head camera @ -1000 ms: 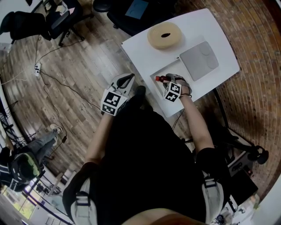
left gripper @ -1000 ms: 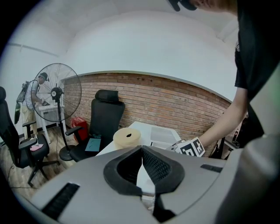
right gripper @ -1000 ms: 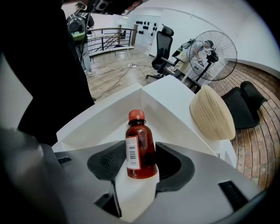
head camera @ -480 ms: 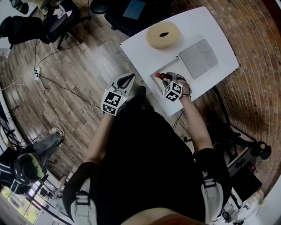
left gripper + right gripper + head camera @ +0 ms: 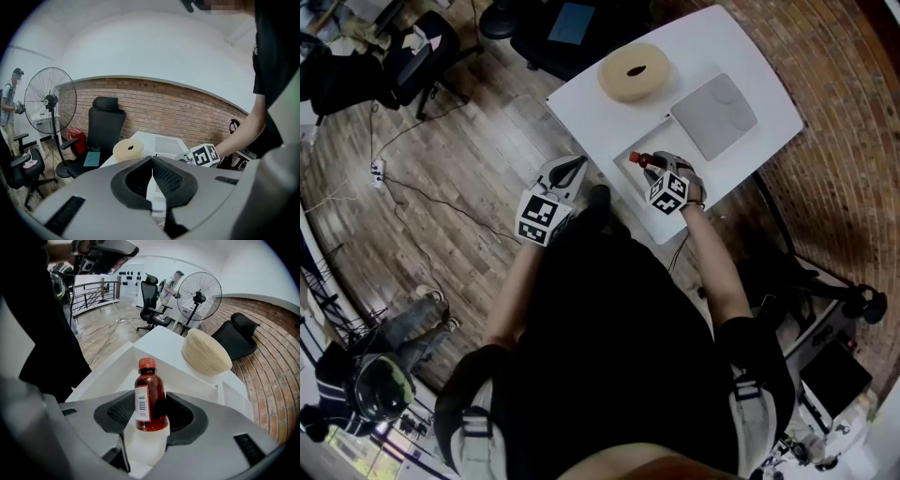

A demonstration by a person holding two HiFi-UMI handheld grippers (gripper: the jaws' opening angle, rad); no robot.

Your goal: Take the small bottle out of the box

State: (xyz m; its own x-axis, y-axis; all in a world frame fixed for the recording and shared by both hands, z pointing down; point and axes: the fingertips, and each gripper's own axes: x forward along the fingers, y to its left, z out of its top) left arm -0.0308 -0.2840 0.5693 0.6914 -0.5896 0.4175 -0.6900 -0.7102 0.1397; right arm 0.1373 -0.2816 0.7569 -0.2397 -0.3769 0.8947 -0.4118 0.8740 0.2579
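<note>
Pinching the small bottle [image 5: 149, 397] upright between its pads, the right gripper [image 5: 150, 414] held it over the open white box [image 5: 115, 373] by the near edge of the table [image 5: 581, 94]. The left gripper [image 5: 152, 161] hung off the table's left edge, its jaws pressed together on nothing.

The small bottle [image 5: 151, 399] is dark red with a red cap and white barcode label; the box [image 5: 187, 377] white.
</note>
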